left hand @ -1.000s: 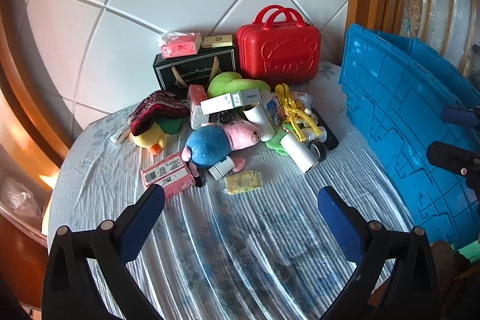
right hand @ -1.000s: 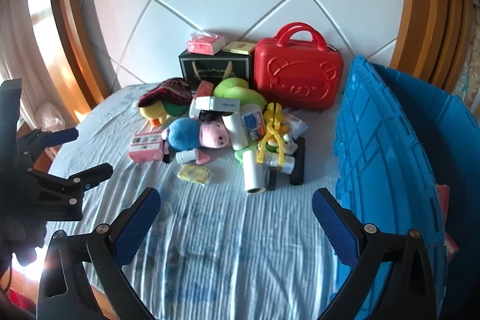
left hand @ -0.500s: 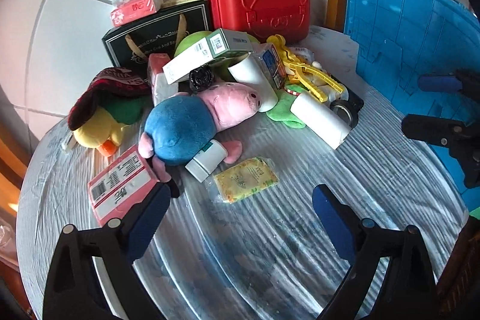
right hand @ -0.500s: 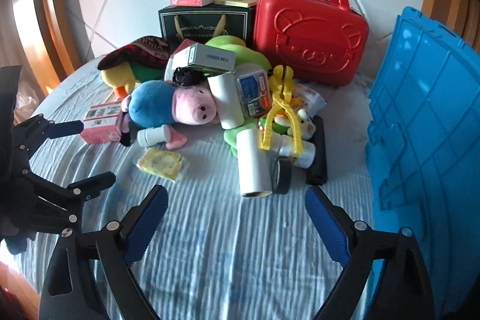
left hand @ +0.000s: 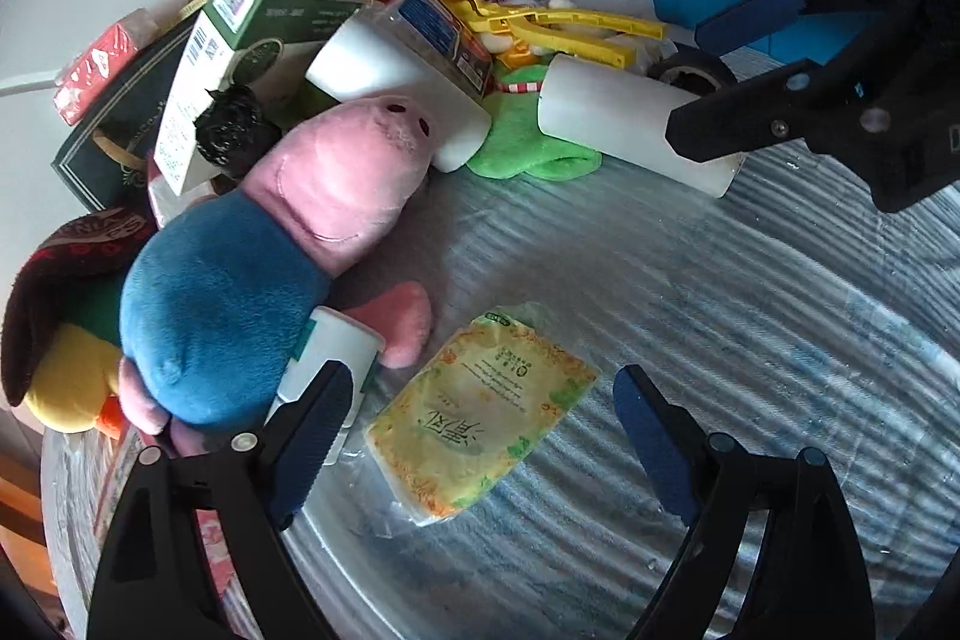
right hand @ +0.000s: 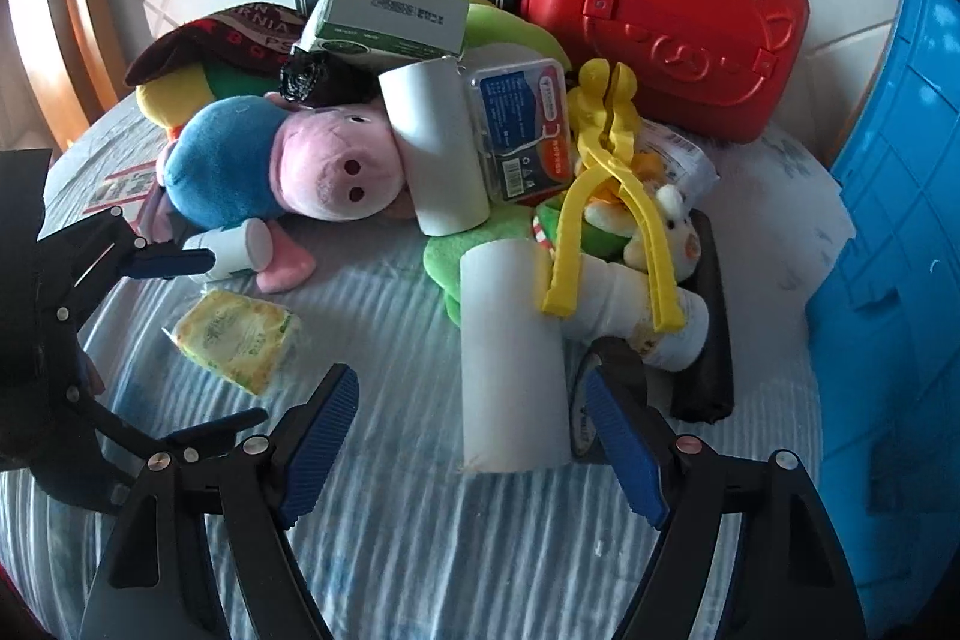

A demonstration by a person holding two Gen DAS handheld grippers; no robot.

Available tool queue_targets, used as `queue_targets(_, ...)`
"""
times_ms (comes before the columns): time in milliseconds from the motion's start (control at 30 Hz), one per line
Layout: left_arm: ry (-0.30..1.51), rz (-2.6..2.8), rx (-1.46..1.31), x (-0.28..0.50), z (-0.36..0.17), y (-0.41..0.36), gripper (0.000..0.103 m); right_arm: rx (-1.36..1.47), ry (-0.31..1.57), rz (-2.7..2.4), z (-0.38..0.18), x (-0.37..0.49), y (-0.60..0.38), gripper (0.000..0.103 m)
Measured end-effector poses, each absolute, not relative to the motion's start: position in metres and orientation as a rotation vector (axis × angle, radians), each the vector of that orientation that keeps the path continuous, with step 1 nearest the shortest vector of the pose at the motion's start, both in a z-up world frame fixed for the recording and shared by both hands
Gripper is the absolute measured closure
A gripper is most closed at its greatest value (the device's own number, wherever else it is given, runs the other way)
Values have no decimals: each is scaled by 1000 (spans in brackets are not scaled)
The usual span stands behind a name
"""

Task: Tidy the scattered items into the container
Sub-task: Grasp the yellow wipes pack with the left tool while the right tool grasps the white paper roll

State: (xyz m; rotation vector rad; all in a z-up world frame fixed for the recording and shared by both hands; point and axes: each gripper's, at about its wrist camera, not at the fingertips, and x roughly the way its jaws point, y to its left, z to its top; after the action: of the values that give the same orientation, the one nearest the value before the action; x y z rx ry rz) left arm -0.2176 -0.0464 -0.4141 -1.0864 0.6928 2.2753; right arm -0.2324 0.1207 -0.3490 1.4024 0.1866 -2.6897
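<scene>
Bench: round top under a ribbed, glossy striped cover. The clutter sits in 1 heap beside the soft plush pig, pink snout, blue fleece body.

Materials noted around the pig: a flat, crinkled yellow packet in clear wrap lies just in front of it; a small white bottle is tucked under its body. A smooth white cylinder lies to the pig's right, with yellow plastic tongs draped over the heap behind it. A green-and-white carton rests above the pig's head. A hard red moulded case with handles stands behind the pig; the ribbed blue plastic container stands at the far right of it.

Change since 0.5 s ago: both grippers have come lower and closer to the heap; the items themselves lie as before.

Left gripper: fingers wide apart, holding nothing, the yellow packet lying between them, the left finger close against the white bottle.

Right gripper: fingers wide apart, empty, straddling the near end of the white cylinder without clear contact.
</scene>
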Motion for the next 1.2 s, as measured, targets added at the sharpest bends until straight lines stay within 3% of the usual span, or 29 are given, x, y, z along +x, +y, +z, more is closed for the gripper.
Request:
queue_targets(233,490,2265,-1099,-233,-422,-51,13,1415,226,-2662,-371,-253,119,24)
queue_targets(367,354,2250,-1126,-233,-424,-62,35,1418,224,-2646,-377,-261,116,23)
queue_targets(533,350,2268,-1123,-218,-420,-64,51,1423,217,-2634,-382,-266,121,34)
queue_targets(567,345,2274,-1122,-215,-419,-64,53,1417,216,-2627,-381,-266,121,39)
queue_targets(600,336,2281,-1121,-212,-417,-65,55,1411,212,-2622,-381,-266,121,54)
queue_targets(667,315,2299,-1121,-204,-412,-66,58,1405,204,-2605,-380,-266,121,58)
queue_targets(1200,210,2395,-1174,-166,-397,-83,62,1360,191,-2546,-365,-212,116,58)
